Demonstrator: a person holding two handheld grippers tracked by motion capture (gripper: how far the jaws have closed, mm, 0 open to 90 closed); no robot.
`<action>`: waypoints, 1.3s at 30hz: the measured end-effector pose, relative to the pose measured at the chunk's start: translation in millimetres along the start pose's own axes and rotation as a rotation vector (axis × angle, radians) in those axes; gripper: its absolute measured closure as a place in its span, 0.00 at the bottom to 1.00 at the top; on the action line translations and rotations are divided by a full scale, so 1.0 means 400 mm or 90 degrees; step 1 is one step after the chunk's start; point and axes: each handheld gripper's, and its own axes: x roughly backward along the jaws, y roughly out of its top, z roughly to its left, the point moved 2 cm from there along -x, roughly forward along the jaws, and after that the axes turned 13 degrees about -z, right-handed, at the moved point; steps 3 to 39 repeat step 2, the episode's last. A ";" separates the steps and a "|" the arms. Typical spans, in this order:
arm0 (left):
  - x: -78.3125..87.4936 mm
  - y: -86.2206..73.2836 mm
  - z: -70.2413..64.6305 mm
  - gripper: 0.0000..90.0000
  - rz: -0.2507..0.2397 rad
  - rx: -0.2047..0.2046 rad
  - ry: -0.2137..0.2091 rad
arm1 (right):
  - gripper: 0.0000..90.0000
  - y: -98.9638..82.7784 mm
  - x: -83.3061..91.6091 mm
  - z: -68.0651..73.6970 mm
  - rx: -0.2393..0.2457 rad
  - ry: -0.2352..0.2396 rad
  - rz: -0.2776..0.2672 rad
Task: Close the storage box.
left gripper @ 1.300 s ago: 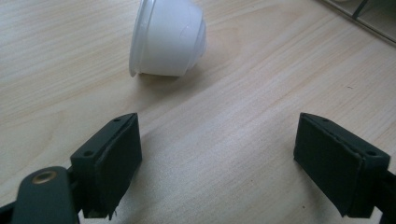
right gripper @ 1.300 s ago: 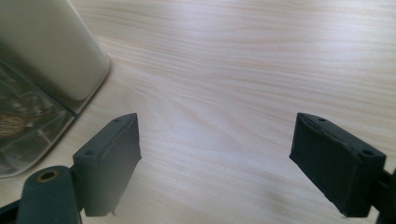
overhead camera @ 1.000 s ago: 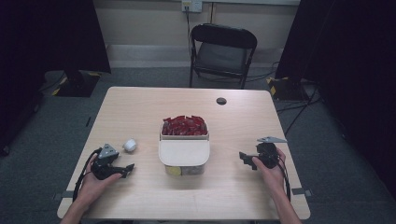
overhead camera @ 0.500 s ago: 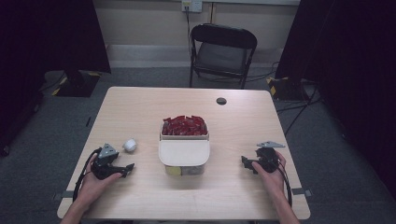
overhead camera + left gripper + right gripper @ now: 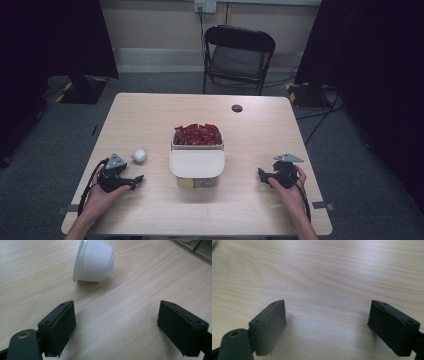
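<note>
**A:** So what's going on at the table? From where I'm standing, the left gripper (image 5: pixel 134 181) is parked near the left edge, jaws wide apart with nothing between them. The little white cup (image 5: pixel 139 155) is lying on its side just beyond it, close but not touching.

**B:** Yep, the left gripper view has that cup (image 5: pixel 93 261) tipped over right ahead of the open jaws, rim facing left. That hand hasn't budged compared with a second back.

**A:** And the right one?

**B:** The right gripper (image 5: pixel 262 175) is what changed. A second ago it sat a bit further up the table with its grey plate higher; now it's dropped closer to the near edge and settled. Jaws spread, only bare table (image 5: pixel 332 277) between them.

**A:** So nobody has grabbed anything yet. The box (image 5: pixel 197 164) in the middle, with the red packets (image 5: pixel 196 134) at its far end, is where it was, lid half across.

**B:** I'd guess the cup is what gets picked up first, since the left jaws already point at it. Might be something yellowish in the near end of the box, but it's too small for me to tell.
</note>
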 end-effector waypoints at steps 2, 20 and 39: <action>0.000 0.000 0.000 0.16 0.000 0.000 0.000 | 0.16 0.000 0.000 0.000 0.000 0.000 0.000; 0.000 0.000 0.000 0.16 0.000 0.000 0.000 | 0.16 0.000 0.000 0.000 0.000 0.000 0.000; 0.000 0.000 0.000 0.16 0.000 0.000 0.000 | 0.16 0.000 0.000 0.000 0.000 0.000 0.000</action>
